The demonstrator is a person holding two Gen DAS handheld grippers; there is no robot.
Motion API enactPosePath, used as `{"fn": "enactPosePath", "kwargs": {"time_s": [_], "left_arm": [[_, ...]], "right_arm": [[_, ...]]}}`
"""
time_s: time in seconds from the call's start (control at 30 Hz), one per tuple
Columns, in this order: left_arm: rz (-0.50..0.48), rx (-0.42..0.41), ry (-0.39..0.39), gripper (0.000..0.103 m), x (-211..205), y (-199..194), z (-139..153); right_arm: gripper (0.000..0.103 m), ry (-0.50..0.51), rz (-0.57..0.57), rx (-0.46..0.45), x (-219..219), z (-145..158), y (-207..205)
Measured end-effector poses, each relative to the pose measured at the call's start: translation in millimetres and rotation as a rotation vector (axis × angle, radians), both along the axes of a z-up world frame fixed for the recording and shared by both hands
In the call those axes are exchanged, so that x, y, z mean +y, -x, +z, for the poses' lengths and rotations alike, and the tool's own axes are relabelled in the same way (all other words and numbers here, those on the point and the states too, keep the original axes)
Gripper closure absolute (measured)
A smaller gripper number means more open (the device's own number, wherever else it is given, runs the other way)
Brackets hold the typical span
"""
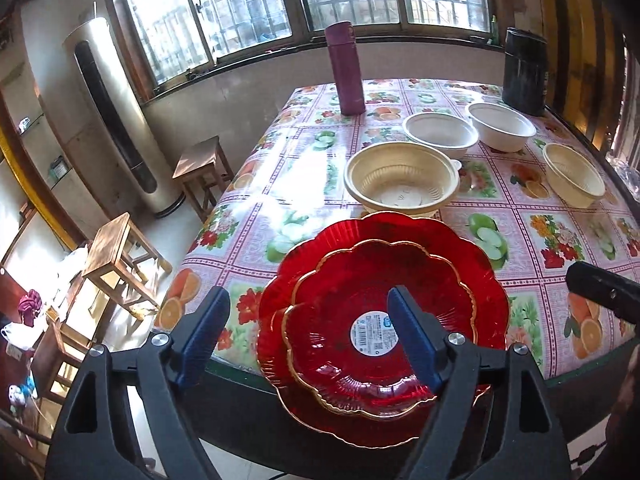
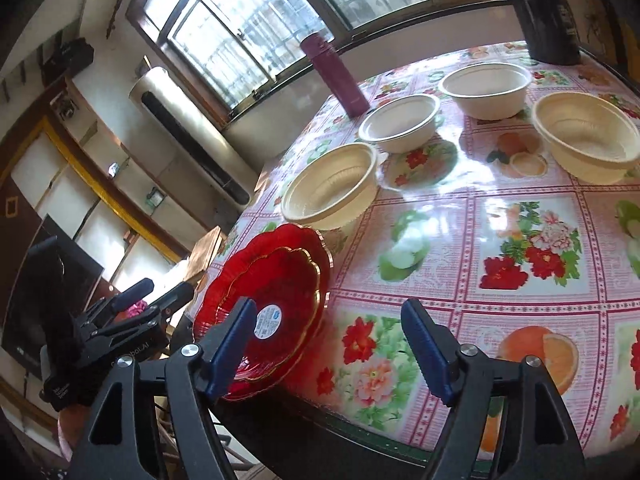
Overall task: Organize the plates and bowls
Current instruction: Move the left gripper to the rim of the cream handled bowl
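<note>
Left gripper [image 1: 308,336] jaws spread wide, nothing pinched; 1 finger over small red plate [image 1: 376,344], not pressing. Right gripper [image 2: 328,348] jaws released, empty, angled down beside same stack.

2 red plates nested, small on large red plate [image 1: 400,232], overhanging table [image 1: 532,208] near edge. Look like rigid, glossy glass or plastic: slippery, likely fragile; pinch scalloped rim.

Beyond stack: 4 light bowls, nearest cream bowl [image 1: 400,180] touching or just behind stack.

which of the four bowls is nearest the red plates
The ribbed cream bowl just behind the stacked red plates; the two white bowls and the other cream bowl sit farther back.
</note>
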State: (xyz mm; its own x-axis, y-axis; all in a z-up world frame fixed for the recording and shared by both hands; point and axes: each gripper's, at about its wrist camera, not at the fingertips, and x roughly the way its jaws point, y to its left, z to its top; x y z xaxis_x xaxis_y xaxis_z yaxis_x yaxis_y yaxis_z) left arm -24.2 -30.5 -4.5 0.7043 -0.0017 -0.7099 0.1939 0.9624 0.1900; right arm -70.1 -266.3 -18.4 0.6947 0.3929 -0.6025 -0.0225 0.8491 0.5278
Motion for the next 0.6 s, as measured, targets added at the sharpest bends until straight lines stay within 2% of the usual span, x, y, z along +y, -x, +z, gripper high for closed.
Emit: {"fn": "enactPosePath", "kwargs": {"time_s": [0.13,0.27,0.6], "left_arm": [[-0.024,0.044,-0.003,0.021,-10,-1,-7],[-0.019,0.053,-0.015,0.021,-15,-1,-9],[0.004,0.063,-0.035,0.021,-7,-12,-11]], "right_arm": [[0.023,-0.052,-0.087,0.024,-40,-10,10],[0.023,-0.1,-0.137,0.046,-65,-17,11],[0.022,-0.115,-0.111,0.082,-58,-29,2]]}}
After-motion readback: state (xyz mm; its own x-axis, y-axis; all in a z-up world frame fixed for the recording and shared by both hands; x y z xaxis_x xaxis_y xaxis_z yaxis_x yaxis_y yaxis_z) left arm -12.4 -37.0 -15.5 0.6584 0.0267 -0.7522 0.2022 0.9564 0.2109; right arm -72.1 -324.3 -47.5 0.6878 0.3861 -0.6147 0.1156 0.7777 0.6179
